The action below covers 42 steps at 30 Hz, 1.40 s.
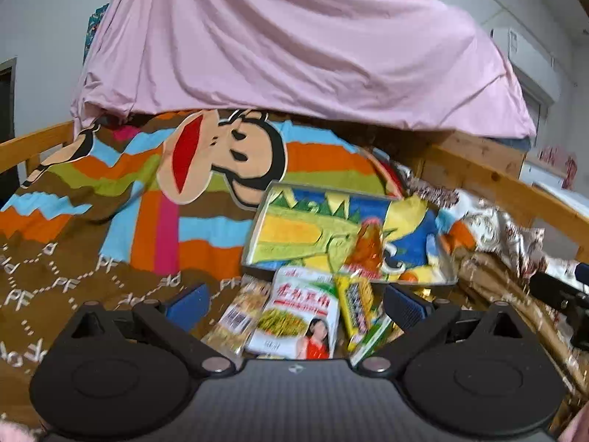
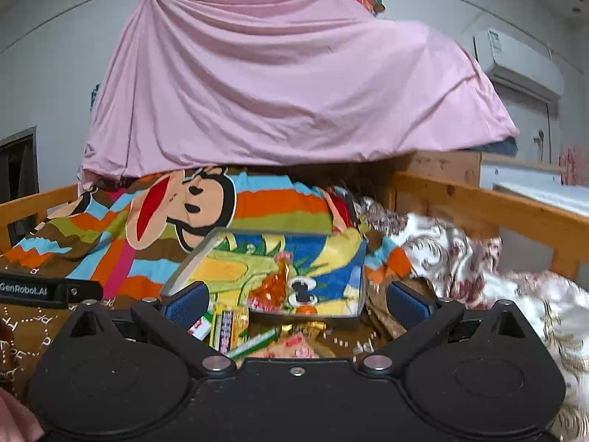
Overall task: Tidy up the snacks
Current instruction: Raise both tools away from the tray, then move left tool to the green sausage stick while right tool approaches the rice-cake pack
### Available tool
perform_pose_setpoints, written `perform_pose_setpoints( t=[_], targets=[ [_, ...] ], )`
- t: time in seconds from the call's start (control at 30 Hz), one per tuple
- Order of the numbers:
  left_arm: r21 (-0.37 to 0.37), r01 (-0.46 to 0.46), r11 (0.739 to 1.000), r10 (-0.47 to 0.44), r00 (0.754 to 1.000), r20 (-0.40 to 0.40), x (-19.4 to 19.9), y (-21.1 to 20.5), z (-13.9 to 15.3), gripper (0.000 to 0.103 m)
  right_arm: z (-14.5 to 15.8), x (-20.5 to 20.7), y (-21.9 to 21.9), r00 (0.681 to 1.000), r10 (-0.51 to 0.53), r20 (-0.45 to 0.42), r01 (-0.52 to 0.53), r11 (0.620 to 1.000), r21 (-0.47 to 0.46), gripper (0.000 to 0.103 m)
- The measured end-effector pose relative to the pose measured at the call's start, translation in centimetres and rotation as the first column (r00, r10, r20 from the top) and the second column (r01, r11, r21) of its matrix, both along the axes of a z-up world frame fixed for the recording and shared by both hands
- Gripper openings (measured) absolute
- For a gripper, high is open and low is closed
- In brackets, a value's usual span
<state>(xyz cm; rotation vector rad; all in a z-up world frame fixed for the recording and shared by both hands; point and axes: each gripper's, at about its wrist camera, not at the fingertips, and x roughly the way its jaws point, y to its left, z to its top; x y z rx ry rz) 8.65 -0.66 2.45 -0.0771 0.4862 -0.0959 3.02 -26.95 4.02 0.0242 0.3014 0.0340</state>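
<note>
Snacks are seen in the left wrist view heaped on the brown blanket just near of a tray, a white packet lying between the wide-spread, empty jaws of the left gripper. In the right wrist view the right gripper is likewise held wide and empty over a yellow packet, with an orange-wrapped sweet already in the tray. The sorting is judged barely begun; a closing on one packet is called for next.

Snack packets and tray lie on blanket.
</note>
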Motion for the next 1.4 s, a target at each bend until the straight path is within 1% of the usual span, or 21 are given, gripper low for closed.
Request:
perform_pose_setpoints(
  t=[0.1, 0.17, 0.23, 0.3, 0.4, 0.53, 0.6, 0.73, 0.97, 1.07, 1.23, 1.3, 1.4],
  targets=[
    [0.015, -0.006, 1.0, 0.006, 1.0, -0.029, -0.9, 0.2, -0.4, 0.102, -0.3, -0.3, 0.2, 0.999, -0.011, -0.038, 0.011, 1.0, -0.001, 0.102],
    [0.022, -0.006, 1.0, 0.007, 0.999, -0.047, -1.4, 0.4, -0.6, 0.102, -0.7, -0.2, 0.5, 0.996, -0.015, -0.086, 0.015, 1.0, -0.007, 0.102],
    [0.029, -0.011, 1.0, 0.013, 0.998, -0.064, -1.8, 0.5, -0.9, 0.102, -1.3, 0.2, 0.9, 0.987, -0.016, -0.16, 0.013, 1.0, -0.023, 0.102],
    [0.045, -0.018, 0.999, 0.022, 0.996, -0.087, -2.0, 0.5, -1.1, 0.102, -1.8, 0.5, 1.4, 0.977, -0.012, -0.211, 0.003, 0.999, -0.04, 0.102],
    [0.068, -0.032, 0.997, 0.04, 0.992, -0.123, -2.2, 0.4, -1.5, 0.102, -2.4, 0.9, 2.1, 0.966, 0.005, -0.259, -0.024, 0.997, -0.069, 0.102],
    [0.086, -0.042, 0.995, 0.057, 0.981, -0.184, -1.9, 0.5, -2.2, 0.102, -3.0, 1.1, 2.8, 0.954, 0.013, -0.301, -0.043, 0.994, -0.096, 0.102],
    [0.086, -0.047, 0.995, 0.064, 0.977, -0.203, -1.8, 0.6, -2.4, 0.102, -3.1, 1.3, 3.0, 0.949, 0.014, -0.316, -0.049, 0.993, -0.103, 0.102],
    [0.082, -0.042, 0.996, 0.06, 0.969, -0.239, -1.3, 0.7, -2.5, 0.102, -3.2, 1.7, 3.3, 0.942, 0.014, -0.335, -0.055, 0.992, -0.114, 0.102],
    [0.054, -0.036, 0.998, 0.052, 0.943, -0.328, 0.3, 1.2, -3.1, 0.102, -4.0, 2.8, 3.5, 0.919, 0.013, -0.395, -0.068, 0.99, -0.125, 0.102],
    [0.058, -0.011, 0.998, 0.032, 0.933, -0.36, 1.1, 1.1, -3.2, 0.102, -4.4, 3.6, 3.5, 0.9, 0.028, -0.435, -0.086, 0.99, -0.114, 0.102],
    [0.086, 0.071, 0.994, -0.031, 0.918, -0.395, 2.8, 0.5, -3.4, 0.102, -5.1, 5.0, 3.1, 0.87, 0.062, -0.489, -0.108, 0.992, -0.065, 0.102],
    [0.092, 0.115, 0.989, -0.067, 0.908, -0.413, 3.7, 0.1, -3.6, 0.102, -5.4, 5.6, 3.1, 0.862, 0.068, -0.503, -0.112, 0.992, -0.059, 0.102],
    [0.096, 0.156, 0.983, -0.098, 0.892, -0.441, 5.1, -0.3, -4.1, 0.102, -5.8, 6.6, 2.8, 0.85, 0.07, -0.521, -0.11, 0.993, -0.046, 0.102]
  ],
)
